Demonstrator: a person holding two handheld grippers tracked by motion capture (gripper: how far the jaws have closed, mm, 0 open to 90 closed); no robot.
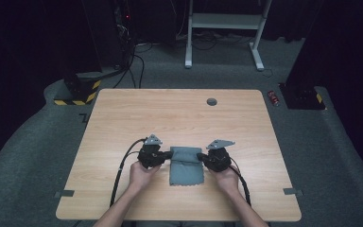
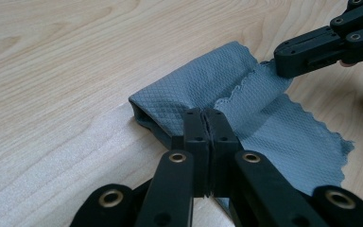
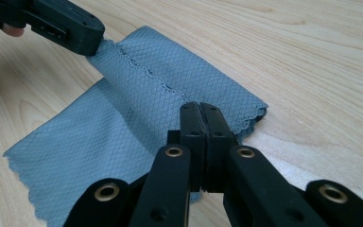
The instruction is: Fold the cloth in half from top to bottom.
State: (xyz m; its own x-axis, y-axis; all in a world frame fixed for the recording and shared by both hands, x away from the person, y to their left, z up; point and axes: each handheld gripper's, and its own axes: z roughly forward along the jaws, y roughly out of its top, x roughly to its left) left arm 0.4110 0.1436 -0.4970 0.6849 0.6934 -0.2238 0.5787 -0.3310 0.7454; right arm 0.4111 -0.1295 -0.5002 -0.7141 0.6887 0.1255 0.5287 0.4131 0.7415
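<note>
Left tongs and right tongs are both clamping the grey cloth, stretching its folded far edge between them; remainder lying on the worktop. No readable labels.

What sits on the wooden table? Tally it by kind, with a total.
Grey diamond-textured cloth, folded: 1
Black two-jaw grippers, left and right, each shut on the cloth: 2
Round grey grommet in the tabletop: 1
Total: 4
</note>
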